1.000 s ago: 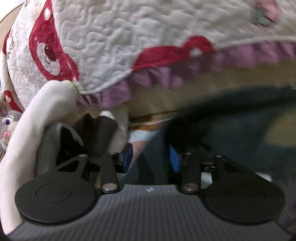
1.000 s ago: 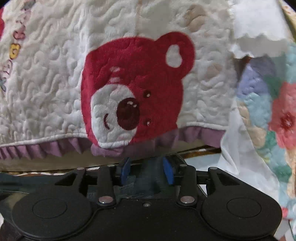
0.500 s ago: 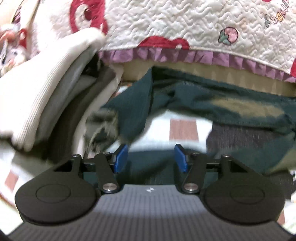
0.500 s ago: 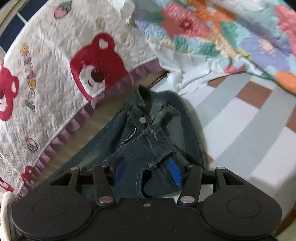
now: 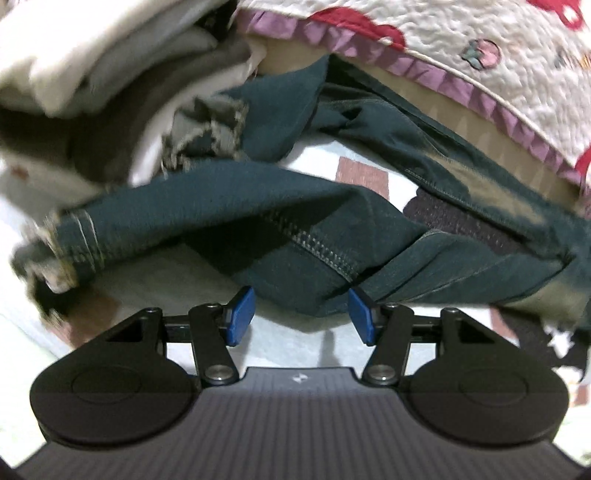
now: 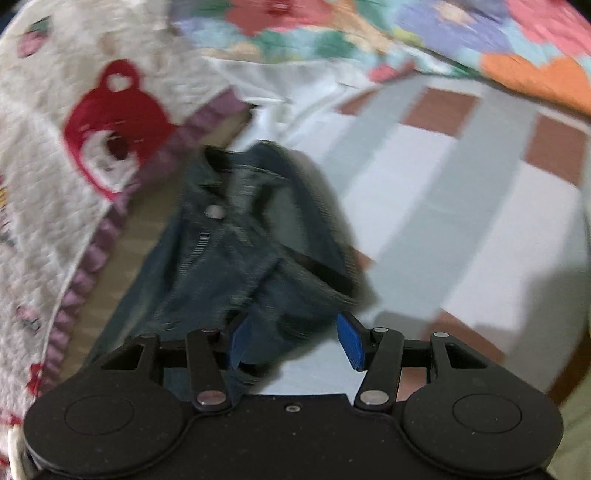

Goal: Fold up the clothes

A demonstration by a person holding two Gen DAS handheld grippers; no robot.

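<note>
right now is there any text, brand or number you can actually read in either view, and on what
None can be read.
Quilt: coloured letter-like marks at its left edge, too blurred to read.
Left gripper: a small pale logo mark on the body, not letters.
Jeans: metal button, no legible stamp.

One pair of dark denim jeans [image 5: 303,236] lies on one checked bed sheet [image 6: 461,206]. One stack of folded clothes [image 5: 92,74] sits alongside. Two quilts are in view: one white with red bears [image 6: 55,155], one floral [image 6: 424,33]. Two grippers appear, left [image 5: 301,317] and right [image 6: 295,343], two blue fingers [image 5: 240,317] each.
</note>
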